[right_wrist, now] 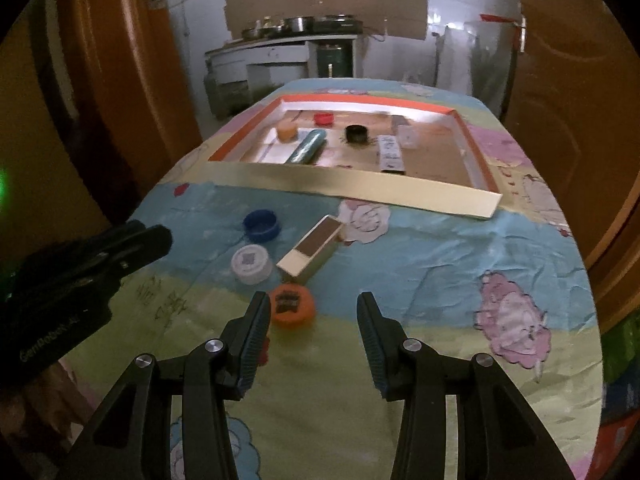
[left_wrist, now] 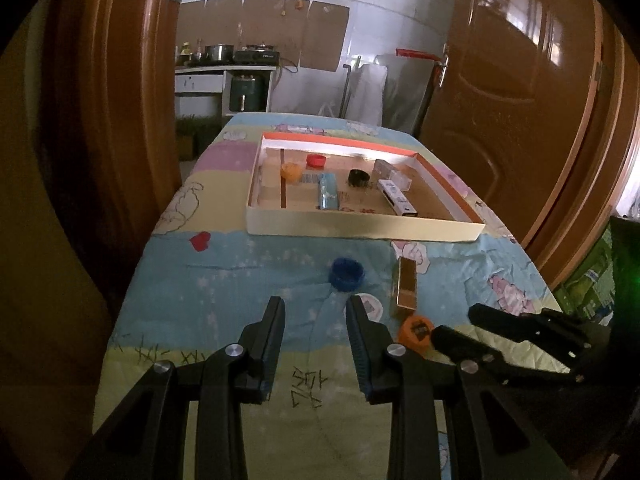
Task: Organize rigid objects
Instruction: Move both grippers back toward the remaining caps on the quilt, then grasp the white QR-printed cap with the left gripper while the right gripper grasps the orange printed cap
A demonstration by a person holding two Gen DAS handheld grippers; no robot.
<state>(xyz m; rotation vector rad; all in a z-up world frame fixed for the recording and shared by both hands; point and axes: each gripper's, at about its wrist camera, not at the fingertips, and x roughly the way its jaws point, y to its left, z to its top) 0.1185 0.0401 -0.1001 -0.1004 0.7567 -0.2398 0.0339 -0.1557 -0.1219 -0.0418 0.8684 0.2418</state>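
On the table covered with a cartoon-printed cloth point(right_wrist: 420, 256), four loose things are lying in front of the shallow cardboard tray with orange rim point(right_wrist: 360, 190): one blue plastic bottle cap point(right_wrist: 262, 225), one white plastic cap point(right_wrist: 251, 264) with a dark printed mark I cannot read, one orange plastic cap point(right_wrist: 291, 305) with a dark printed mark, also not readable, and one small rectangular box with a brown and white top point(right_wrist: 310, 250). Some handwritten characters are showing on the cloth. Inside the tray I am counting three caps, red point(right_wrist: 323, 118), black point(right_wrist: 356, 133) and pale orange point(right_wrist: 287, 131), plus one shiny blue-green tube point(right_wrist: 306, 147) and one white printed box point(right_wrist: 390, 153).

The right gripper point(right_wrist: 314, 320) is standing wide open and holding nothing; the orange cap is lying just beside its left finger. The left gripper point(left_wrist: 316, 322) is also open and empty, with the blue cap just ahead of its tips. Its body is reading "GenRobot".
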